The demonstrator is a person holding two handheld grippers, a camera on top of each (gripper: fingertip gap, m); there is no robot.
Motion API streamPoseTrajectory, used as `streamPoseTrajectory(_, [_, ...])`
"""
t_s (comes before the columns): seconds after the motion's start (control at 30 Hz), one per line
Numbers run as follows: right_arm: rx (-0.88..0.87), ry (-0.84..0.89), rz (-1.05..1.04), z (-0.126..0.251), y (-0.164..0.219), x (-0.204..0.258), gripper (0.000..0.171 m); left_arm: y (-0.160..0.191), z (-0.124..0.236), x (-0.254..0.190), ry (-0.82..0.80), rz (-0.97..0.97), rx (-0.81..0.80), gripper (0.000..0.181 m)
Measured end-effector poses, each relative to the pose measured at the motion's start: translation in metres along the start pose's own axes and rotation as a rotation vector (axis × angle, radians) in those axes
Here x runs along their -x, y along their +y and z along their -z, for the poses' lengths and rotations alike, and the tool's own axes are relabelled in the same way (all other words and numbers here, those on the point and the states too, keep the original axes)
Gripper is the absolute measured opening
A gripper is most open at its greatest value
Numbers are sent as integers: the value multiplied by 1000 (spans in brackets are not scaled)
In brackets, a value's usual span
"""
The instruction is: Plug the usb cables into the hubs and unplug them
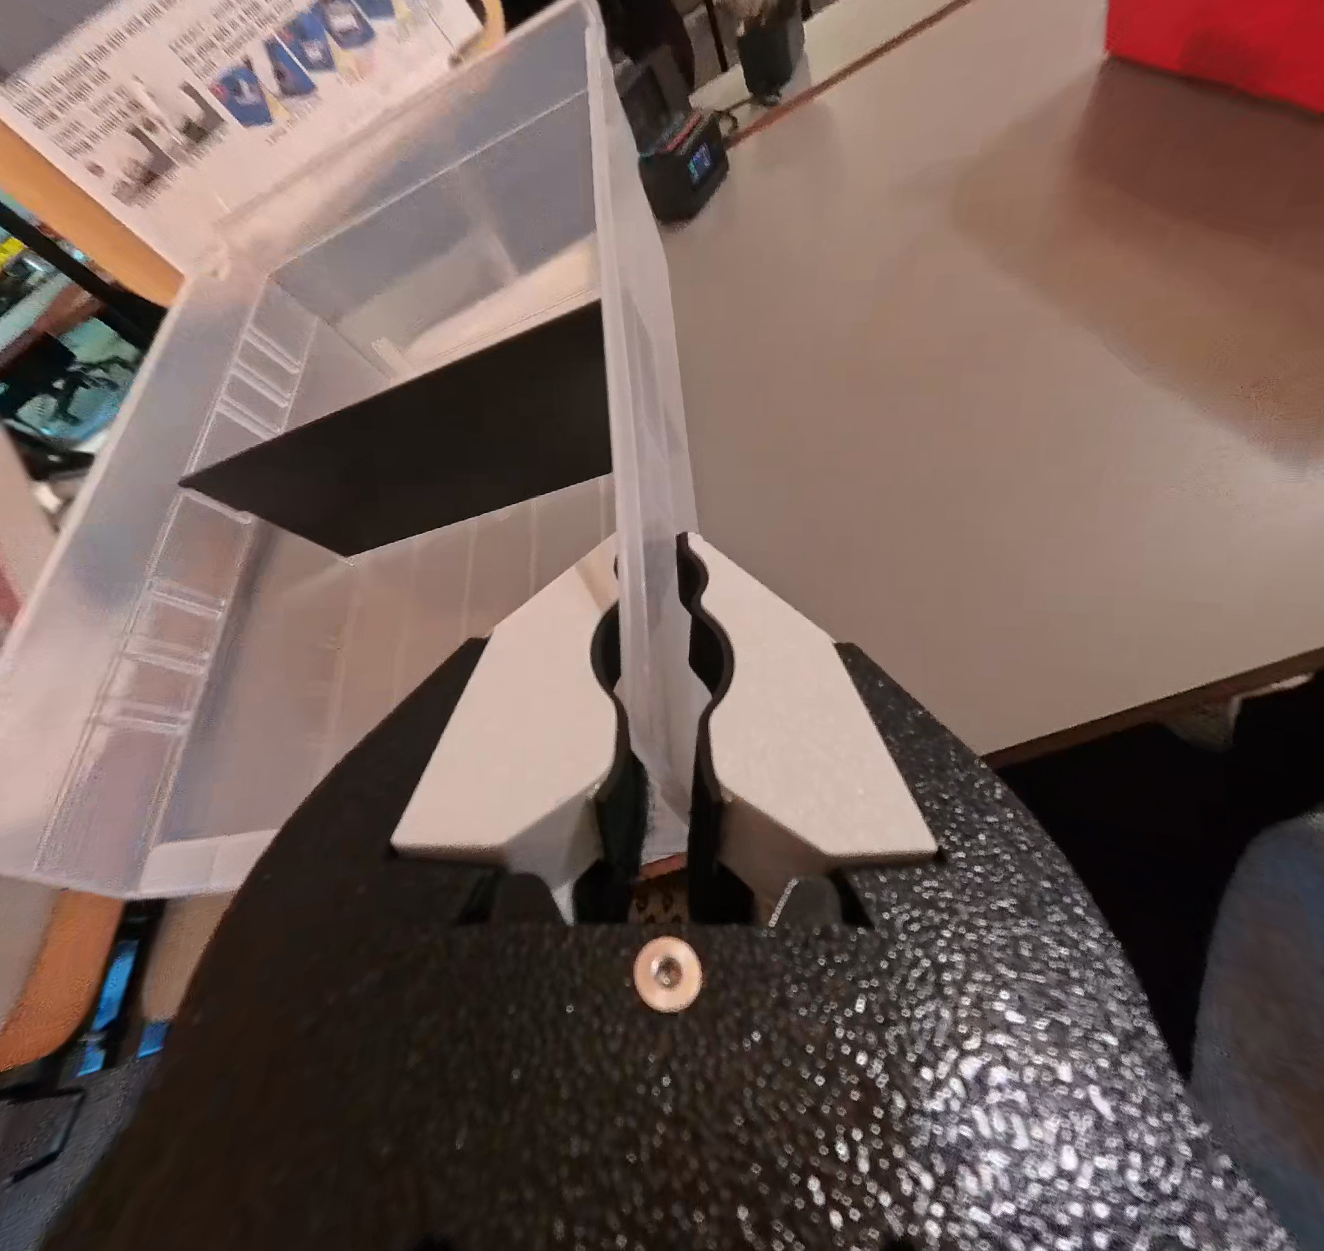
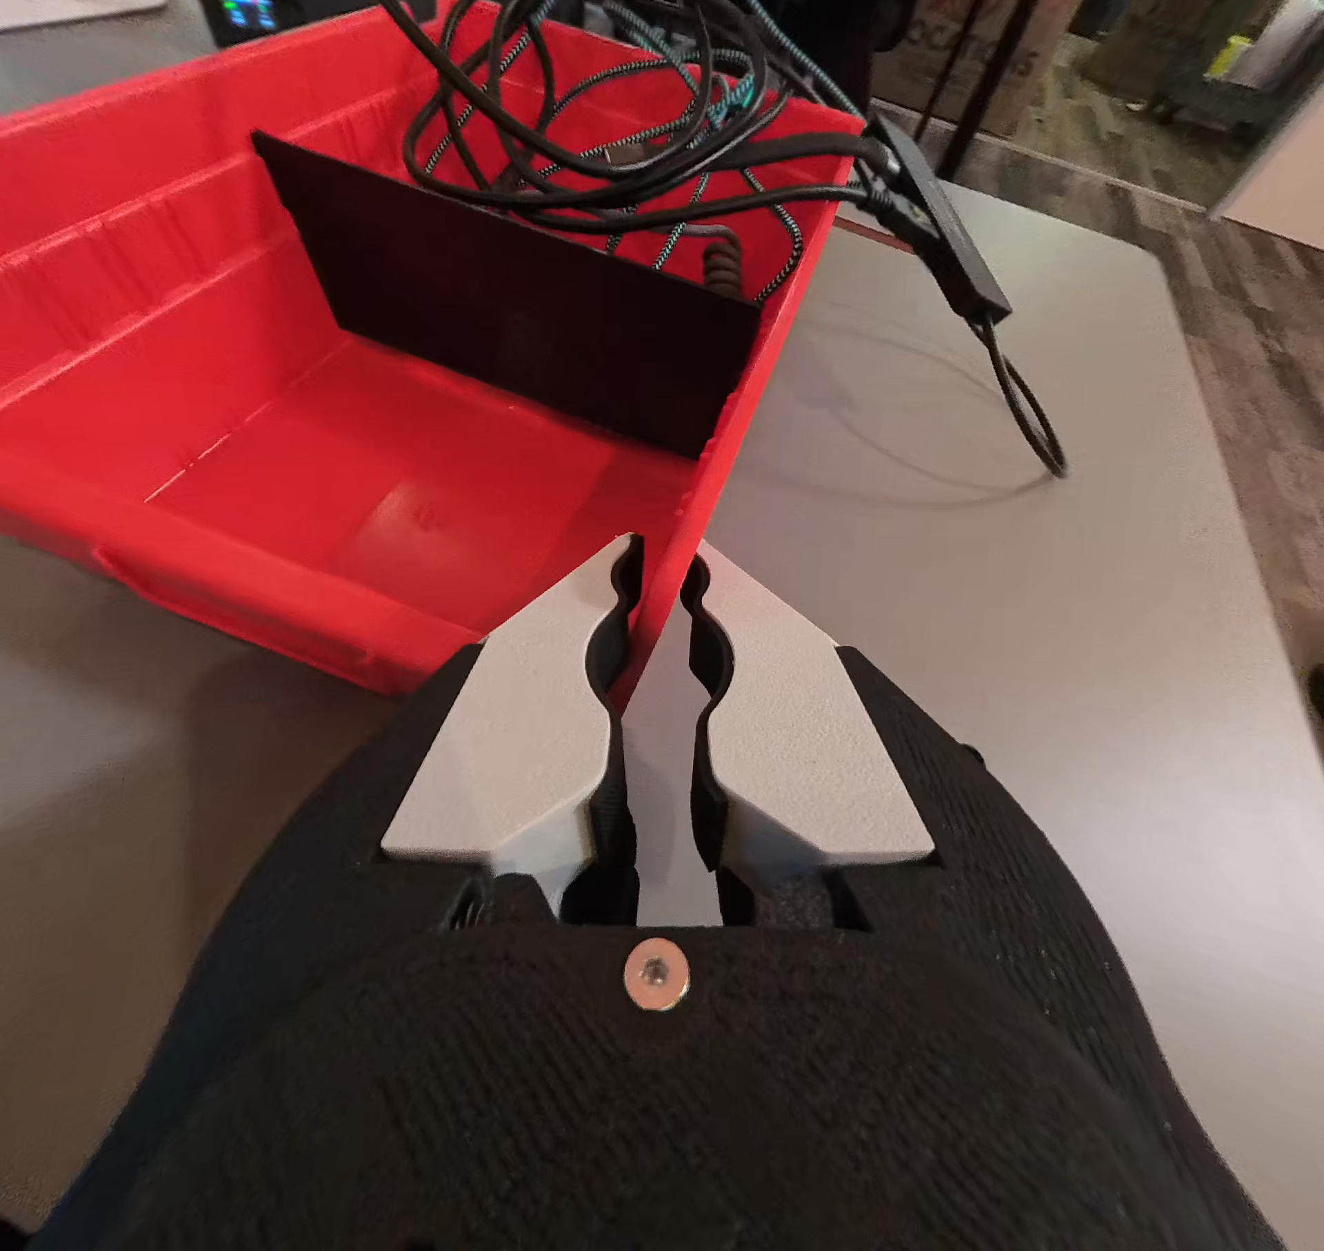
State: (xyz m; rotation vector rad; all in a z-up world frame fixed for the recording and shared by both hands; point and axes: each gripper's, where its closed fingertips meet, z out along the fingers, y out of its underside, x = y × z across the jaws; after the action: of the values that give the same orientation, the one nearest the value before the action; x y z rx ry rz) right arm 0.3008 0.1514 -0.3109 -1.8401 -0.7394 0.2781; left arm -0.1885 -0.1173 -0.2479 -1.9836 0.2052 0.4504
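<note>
The left claw [image 1: 653,615] is clamped on the near right wall of a frosted, translucent plastic bin [image 1: 215,471], the thin wall running up between its pale fingers. The right claw [image 2: 658,615] is closed down narrow on the near right wall of a bright red plastic bin [image 2: 301,385], that wall pinched against the left finger.

Both bins appear to be carried or dragged by one wall, so the step in hand looks like placing them on the worktop [image 2: 931,643] before any plugging. To do it well, keep each grip firm and low on the wall, hold the bins level so nothing spills, and set them flat before letting go (a thin wall held at one corner will want to twist).

The task's things show only in the right wrist view: a tangle of black and teal-braided USB cables [image 2: 573,142] lies in the far compartment of the red bin, behind a black divider panel [image 2: 516,299]. A slim black USB hub [image 2: 938,235] hangs over the bin's far right rim with two plugs seemingly in it, its own lead looping onto the worktop.

The left wrist view shows what the other cannot: the clear bin's own black divider [image 1: 401,464], no cable visible in its compartments, a small black device with a lit screen [image 1: 684,170] far off, and a corner of red [image 1: 1218,6] at far right, likely the other bin.
</note>
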Motion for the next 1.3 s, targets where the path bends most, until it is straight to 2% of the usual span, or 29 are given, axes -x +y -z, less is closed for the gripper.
streamPoseTrajectory(0.3, [-33,-131,47,-46,-37,100,7,-38,39,12,-99,-51,-94,6])
streamPoseTrajectory(0.57, [-127,-306,133,-74,-72,219,14,-63,50,4,-92,-53,-164,6])
streamPoseTrajectory(0.67, [-176,-405,215,-80,-82,266,23,-79,52,-1,-81,-75,-211,6])
streamPoseTrajectory(0.77, [-229,-523,221,-71,-93,299,51,-100,52,-9,-53,-103,-265,5])
streamPoseTrajectory(0.8, [-257,-543,218,-65,-98,300,56,-107,50,-13,-38,-114,-284,5])
streamPoseTrajectory(0.9, [-360,-492,249,-42,-107,267,56,-133,44,-31,35,-171,-341,5])
streamPoseTrajectory(1.03, [-509,-123,284,-14,-105,138,55,-174,24,-75,218,-280,-416,5])
streamPoseTrajectory(1.17, [-578,327,412,31,-91,3,54,-217,4,-155,481,-359,-519,5])
streamPoseTrajectory(1.3, [-501,616,535,57,-56,-76,48,-244,-13,-251,761,-403,-581,6])
